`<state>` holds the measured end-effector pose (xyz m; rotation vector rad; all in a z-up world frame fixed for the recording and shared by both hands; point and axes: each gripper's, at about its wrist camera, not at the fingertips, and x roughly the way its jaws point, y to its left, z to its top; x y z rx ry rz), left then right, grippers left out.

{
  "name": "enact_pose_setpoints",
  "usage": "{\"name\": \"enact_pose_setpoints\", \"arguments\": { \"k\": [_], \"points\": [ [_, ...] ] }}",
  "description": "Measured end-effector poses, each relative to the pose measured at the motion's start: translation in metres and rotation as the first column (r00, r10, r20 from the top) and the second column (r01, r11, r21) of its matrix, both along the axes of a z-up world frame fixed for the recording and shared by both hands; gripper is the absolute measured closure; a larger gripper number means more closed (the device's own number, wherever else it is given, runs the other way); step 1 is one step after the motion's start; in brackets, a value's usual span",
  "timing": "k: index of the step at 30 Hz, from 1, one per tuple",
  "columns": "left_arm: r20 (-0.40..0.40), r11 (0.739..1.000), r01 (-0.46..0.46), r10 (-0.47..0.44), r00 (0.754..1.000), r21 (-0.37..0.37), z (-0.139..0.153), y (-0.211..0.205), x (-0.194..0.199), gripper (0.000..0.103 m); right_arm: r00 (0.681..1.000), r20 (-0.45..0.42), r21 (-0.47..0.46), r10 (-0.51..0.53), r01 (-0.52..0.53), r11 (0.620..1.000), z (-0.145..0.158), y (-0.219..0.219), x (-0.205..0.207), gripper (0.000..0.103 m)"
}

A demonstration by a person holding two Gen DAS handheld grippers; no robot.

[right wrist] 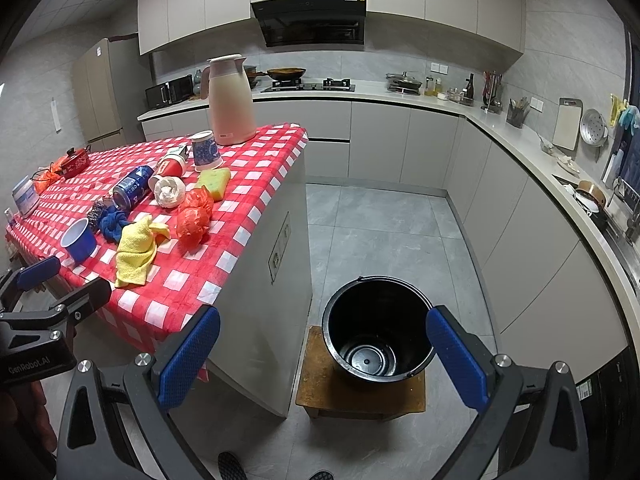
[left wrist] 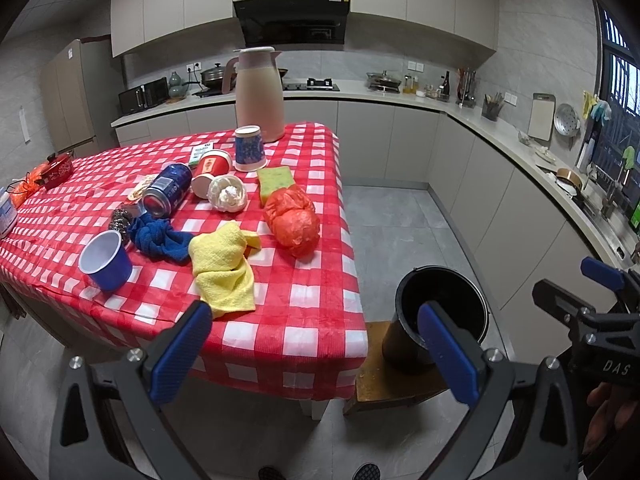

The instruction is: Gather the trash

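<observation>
Ahead of our left gripper [left wrist: 316, 356], spread and empty, trash waits untouched; right gripper [right wrist: 323, 356] gapes over the bucket [right wrist: 376, 334]. Next: reach for the orange bag [left wrist: 294, 218].

1. A pink thermos jug [left wrist: 259, 94] stands upright at the far end of a red-checked tablecloth [left wrist: 312, 300].
2. A green-and-yellow sponge [left wrist: 275, 183] lies near a yellow cloth [left wrist: 224, 264] and a blue rag [left wrist: 160, 238].
3. Behind, a range hood [right wrist: 312, 20] hangs above the stove [right wrist: 308, 86].
</observation>
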<state>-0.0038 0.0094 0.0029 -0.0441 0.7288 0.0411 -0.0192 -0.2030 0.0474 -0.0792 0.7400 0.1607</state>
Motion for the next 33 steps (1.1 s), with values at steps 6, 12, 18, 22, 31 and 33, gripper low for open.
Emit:
{"name": "enact_pose_setpoints", "arguments": {
  "k": [6, 12, 18, 22, 31, 33],
  "points": [
    [0.002, 1.000, -0.003, 0.003, 1.000, -0.005, -0.001, -0.001, 0.002, 0.000, 1.000, 0.000, 0.000, -0.001, 0.001, 1.000, 0.000, -0.001, 0.000, 0.000],
    [0.001, 1.000, -0.004, 0.004, 1.000, 0.000, -0.001, -0.002, 0.002, 0.000, 1.000, -0.001, -0.002, 0.001, -0.001, 1.000, -0.001, -0.001, 0.002, 0.000],
    [0.002, 1.000, -0.005, 0.005, 1.000, -0.003, -0.001, -0.001, 0.003, 0.000, 1.000, -0.002, -0.002, 0.003, -0.003, 1.000, -0.002, 0.000, 0.002, 0.000],
    [0.000, 1.000, -0.017, 0.017, 1.000, -0.005, -0.003, 0.003, 0.005, 0.000, 1.000, -0.005, -0.003, 0.008, -0.008, 1.000, -0.001, 0.000, 0.005, 0.000],
    [-0.001, 0.999, -0.043, 0.043, 0.999, -0.008, -0.006, 0.013, 0.009, 0.000, 1.000, -0.007, -0.002, 0.026, -0.026, 1.000, -0.003, 0.004, 0.012, 0.000],
    [0.000, 0.999, -0.049, 0.049, 0.999, -0.008, -0.005, 0.014, 0.010, 0.000, 1.000, -0.008, 0.001, 0.030, -0.030, 1.000, -0.003, 0.005, 0.014, 0.000]
  ]
}}
